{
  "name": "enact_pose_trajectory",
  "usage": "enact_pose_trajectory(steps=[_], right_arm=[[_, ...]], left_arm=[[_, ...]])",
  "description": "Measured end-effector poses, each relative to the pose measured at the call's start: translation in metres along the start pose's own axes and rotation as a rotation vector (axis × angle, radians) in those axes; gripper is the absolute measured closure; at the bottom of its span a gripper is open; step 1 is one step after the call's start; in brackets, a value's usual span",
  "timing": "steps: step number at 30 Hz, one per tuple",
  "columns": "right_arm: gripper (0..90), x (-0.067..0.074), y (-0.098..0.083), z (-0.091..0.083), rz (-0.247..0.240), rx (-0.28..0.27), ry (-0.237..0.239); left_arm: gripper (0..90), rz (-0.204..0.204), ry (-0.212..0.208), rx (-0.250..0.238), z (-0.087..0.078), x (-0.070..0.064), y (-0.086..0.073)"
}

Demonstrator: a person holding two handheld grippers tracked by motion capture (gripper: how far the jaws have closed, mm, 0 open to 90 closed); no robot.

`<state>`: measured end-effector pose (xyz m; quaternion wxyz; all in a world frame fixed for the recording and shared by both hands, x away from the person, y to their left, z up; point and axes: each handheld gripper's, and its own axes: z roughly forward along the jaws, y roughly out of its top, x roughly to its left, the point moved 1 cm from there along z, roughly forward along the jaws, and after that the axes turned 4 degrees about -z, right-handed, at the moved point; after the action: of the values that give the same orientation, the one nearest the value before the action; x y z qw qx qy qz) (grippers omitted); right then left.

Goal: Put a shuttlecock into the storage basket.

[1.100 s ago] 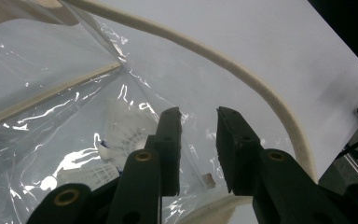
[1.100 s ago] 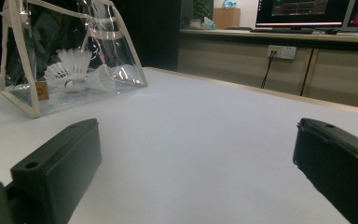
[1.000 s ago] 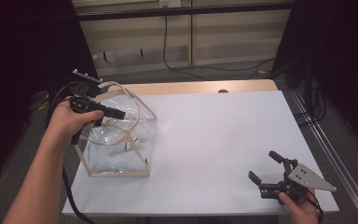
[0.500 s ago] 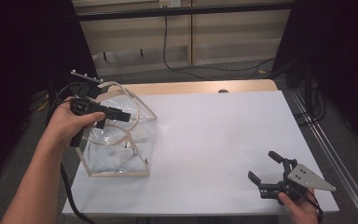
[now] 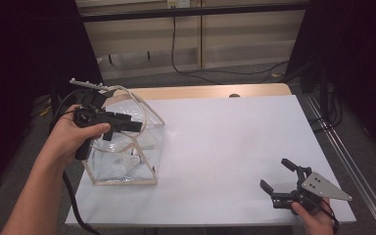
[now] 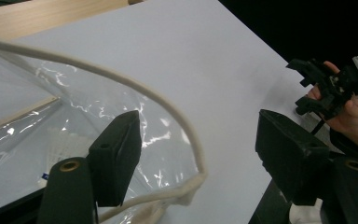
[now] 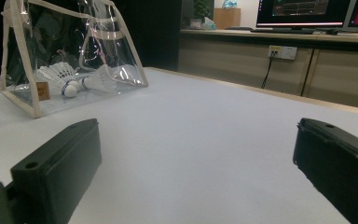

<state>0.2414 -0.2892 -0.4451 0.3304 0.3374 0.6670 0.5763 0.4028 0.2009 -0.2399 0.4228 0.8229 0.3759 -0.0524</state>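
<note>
A clear plastic bag (image 5: 127, 156) with cream trim stands on the left of the white table (image 5: 225, 147). White shuttlecocks (image 7: 58, 74) lie inside it. My left gripper (image 5: 133, 126) hovers over the bag's top. Its jaws have just been opening, and the cream rim (image 6: 186, 135) runs between them without either pad pressing on it. In the left gripper view the left gripper (image 6: 200, 144) stands wide, with the bag (image 6: 74, 116) under it. My right gripper (image 5: 275, 174) rests near the front right edge, open with nothing between its jaws. The right gripper (image 7: 196, 154) looks across at the bag (image 7: 70, 51).
A wooden strip (image 5: 200, 91) borders the table's far edge. A metal rail (image 5: 342, 161) runs along the right side. Cables (image 5: 176, 54) lie on the floor behind. The right gripper view takes in cabinets and monitors (image 7: 303, 9) far off.
The left gripper's jaws have spread apart over the bag's rim and the hand has shifted slightly. The right gripper has stayed where it was.
</note>
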Motion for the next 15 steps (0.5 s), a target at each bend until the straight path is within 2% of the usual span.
enact_pose_trajectory(steps=[6,15], right_arm=[[0.7,0.0,0.0,0.0,0.006,0.0,-0.002],[0.7,0.0,0.0,0.0,0.008,-0.001,0.001]], left_arm=[[29.1,0.024,-0.043,-0.005,0.006,-0.011,-0.003],[25.5,0.04,-0.074,-0.007,0.015,-0.017,-0.009]])
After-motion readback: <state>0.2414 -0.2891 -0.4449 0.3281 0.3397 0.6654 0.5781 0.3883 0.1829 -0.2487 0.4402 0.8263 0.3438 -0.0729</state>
